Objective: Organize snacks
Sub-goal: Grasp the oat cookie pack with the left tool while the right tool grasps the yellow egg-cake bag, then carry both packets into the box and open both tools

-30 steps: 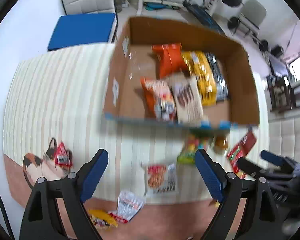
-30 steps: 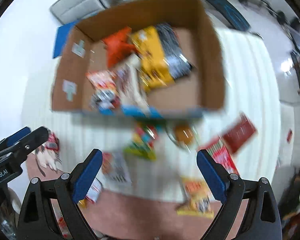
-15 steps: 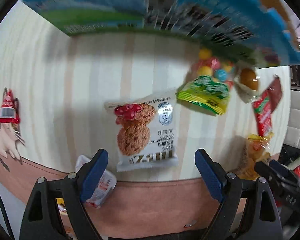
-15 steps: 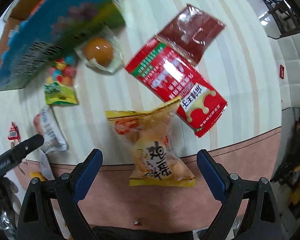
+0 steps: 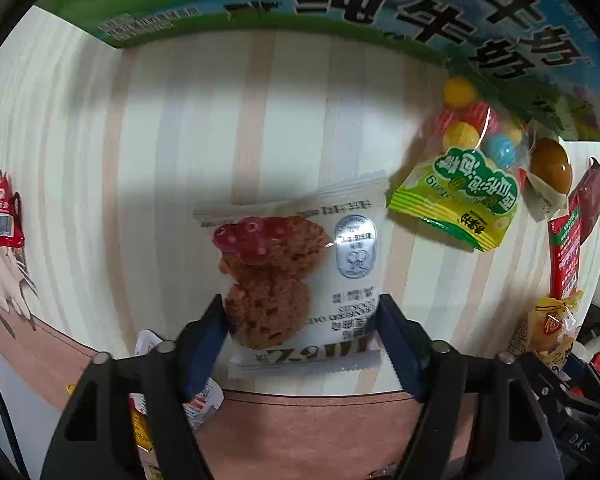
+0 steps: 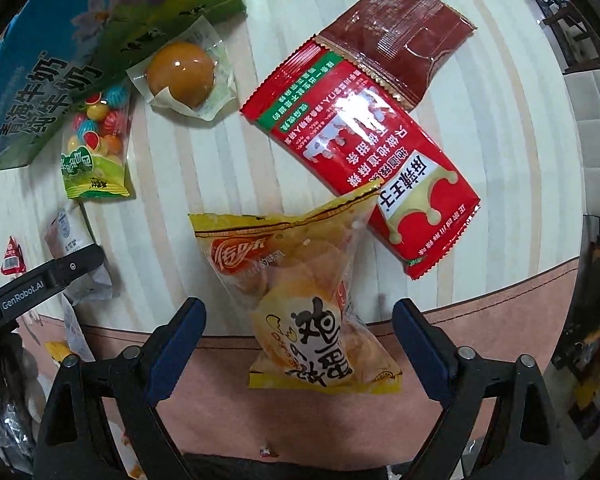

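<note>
Left gripper [image 5: 302, 320]: lower and narrower than half a second ago, pads now touching both sides of the cookie packet [image 5: 296, 280], which lies flat on the striped counter [image 5: 160, 160]. Right gripper [image 6: 298, 328]: released, wide apart, closer than before, straddling the yellow bag [image 6: 304, 300] at the counter edge. Red packet [image 6: 364, 176], egg [image 6: 180, 74] and candy bag [image 6: 96, 160] unmoved beside the box [image 6: 60, 60].
</note>
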Demonstrator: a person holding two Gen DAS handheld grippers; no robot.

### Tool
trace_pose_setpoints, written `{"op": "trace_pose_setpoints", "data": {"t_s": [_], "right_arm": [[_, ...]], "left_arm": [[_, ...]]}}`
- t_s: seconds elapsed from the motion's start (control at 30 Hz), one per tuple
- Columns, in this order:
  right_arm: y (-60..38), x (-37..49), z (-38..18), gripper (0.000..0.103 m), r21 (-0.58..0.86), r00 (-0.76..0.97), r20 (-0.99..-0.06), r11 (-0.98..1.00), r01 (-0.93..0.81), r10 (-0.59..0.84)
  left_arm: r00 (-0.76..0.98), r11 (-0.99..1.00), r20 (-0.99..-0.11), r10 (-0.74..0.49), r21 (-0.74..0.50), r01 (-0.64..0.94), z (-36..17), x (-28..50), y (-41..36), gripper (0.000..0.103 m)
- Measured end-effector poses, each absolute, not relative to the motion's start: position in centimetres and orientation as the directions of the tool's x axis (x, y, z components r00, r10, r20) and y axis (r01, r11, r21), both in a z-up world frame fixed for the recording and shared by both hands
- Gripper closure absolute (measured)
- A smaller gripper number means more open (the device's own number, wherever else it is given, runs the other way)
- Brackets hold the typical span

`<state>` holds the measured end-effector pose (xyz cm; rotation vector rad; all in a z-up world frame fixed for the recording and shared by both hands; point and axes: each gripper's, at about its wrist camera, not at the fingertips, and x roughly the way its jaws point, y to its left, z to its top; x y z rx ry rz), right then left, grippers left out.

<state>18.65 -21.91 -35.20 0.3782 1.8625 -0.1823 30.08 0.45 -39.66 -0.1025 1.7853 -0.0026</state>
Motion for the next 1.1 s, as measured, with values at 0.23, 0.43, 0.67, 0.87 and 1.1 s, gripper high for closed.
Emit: {"op": "trace_pose_setpoints", "data": {"t_s": [0.23,0.43,0.67,0.87,1.1], "right_arm": [[-21.3,19.3,-36.6,0.043,0.055,-0.288,-0.944,0.939,0.339,0.16],[-20.6,19.0,-36.4,0.052,0.064,-0.252,-0.954,0.933,0.354,0.161],[-19.8,17.9,-34.8,0.058,0.129,-0.214,-0.953,0.923,0.363,0.217],[-18.7,17.8,-32.2,0.059,0.221,-0.156,-0.942,0.899,0.379,0.298],[-17.8,20.4,-26.7,0.059,0.32,-0.05,-0.932,0.878,0.355,0.36]], "left_arm": [[-0.202,0.998,-0.978,-0.046,-0.034,-0.059,-39.3,28.5,0.5,0.034],[-0.207,0.998,-0.977,-0.055,-0.045,-0.054,-39.1,27.4,0.0,0.034],[-0.201,0.997,-0.977,-0.065,-0.057,-0.044,-38.1,25.1,0.0,0.034],[-0.146,0.996,-0.985,-0.093,-0.093,-0.009,-34.4,23.3,-0.7,0.034],[-0.009,0.987,-0.987,-0.159,-0.159,0.01,-26.7,25.3,-0.4,0.034]]}}
